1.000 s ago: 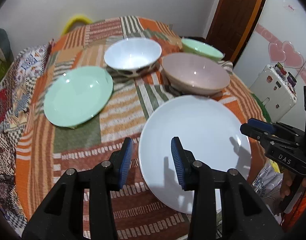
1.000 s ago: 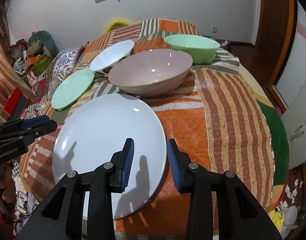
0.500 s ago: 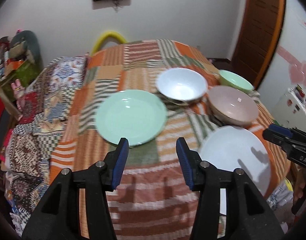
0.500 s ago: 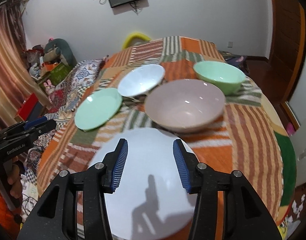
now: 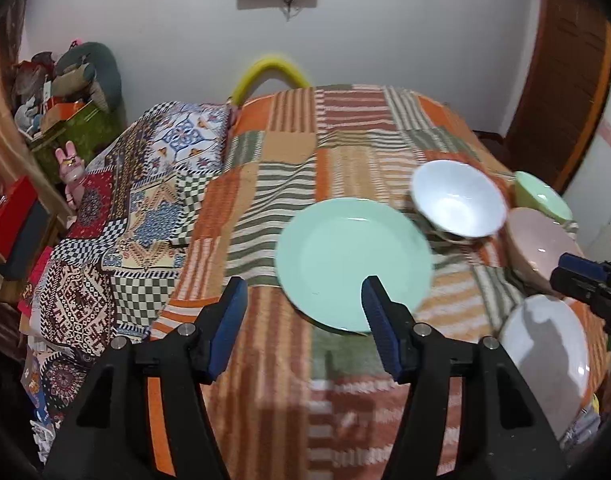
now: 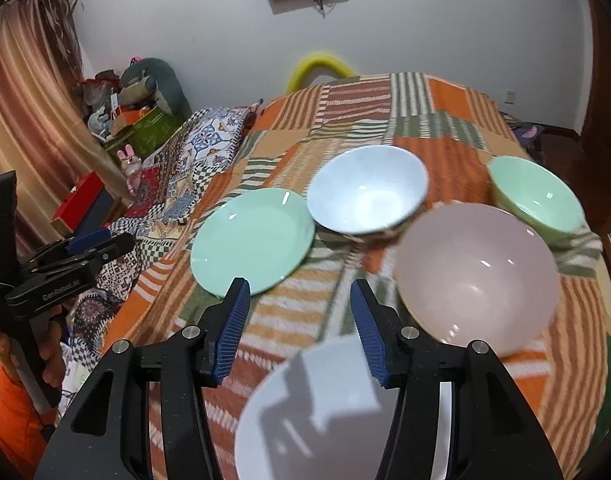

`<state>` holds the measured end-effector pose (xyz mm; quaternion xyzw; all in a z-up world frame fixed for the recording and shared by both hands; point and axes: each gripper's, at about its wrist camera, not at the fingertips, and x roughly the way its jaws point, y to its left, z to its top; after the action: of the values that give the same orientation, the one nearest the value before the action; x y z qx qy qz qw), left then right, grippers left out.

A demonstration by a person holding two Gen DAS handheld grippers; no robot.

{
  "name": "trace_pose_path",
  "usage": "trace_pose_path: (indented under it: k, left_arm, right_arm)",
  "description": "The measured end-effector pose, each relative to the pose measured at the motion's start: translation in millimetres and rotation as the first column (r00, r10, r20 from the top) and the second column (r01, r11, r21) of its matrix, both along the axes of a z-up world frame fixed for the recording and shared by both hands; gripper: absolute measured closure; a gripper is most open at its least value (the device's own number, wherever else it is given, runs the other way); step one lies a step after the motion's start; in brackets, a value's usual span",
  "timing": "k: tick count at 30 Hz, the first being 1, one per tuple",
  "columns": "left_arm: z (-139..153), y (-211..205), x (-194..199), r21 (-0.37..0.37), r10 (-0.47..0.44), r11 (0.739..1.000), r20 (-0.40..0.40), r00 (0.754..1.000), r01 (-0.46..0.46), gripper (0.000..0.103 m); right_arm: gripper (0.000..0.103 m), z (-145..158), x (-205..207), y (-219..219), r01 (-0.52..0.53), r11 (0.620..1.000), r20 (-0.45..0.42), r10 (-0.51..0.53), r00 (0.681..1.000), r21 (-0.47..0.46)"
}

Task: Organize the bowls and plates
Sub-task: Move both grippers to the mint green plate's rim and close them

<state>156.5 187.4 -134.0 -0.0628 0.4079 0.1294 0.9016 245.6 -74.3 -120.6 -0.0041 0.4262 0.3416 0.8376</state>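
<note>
The left gripper [image 5: 303, 312] has its jaws opening with nothing between them; the green plate [image 5: 353, 264] lies just beyond its right jaw on the striped blanket [image 5: 265, 208]. The right gripper [image 6: 297, 316], jaws also opening and empty, hangs above the white plate [image 6: 325, 420], with the pink bowl [image 6: 477, 276] beyond its right jaw.

Striped patchwork cloth [image 6: 457, 148] over table, green plate [image 6: 251, 240], white plate [image 6: 317, 432], three bowls

Your left gripper [image 5: 303, 316] and right gripper [image 6: 297, 322] share one build: matte black angular plastic arms, ribbed blue pads [image 6: 234, 327] and round silver screws [image 6: 191, 331] at the joints; white lettering marks each body, and an orange sleeve [image 6: 9, 408] covers your left arm
</note>
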Motion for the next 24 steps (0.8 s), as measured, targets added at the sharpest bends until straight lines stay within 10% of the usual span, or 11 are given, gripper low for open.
trace_pose_path:
  k: [24]
  left_arm:
    - [-103,71,95,-0.140,-0.042,0.990,-0.159,0.986,0.019,0.055]
  right_arm:
    - [0.059,-71,68,86,-0.077,0.981,-0.173,0.046,0.984,-0.177]
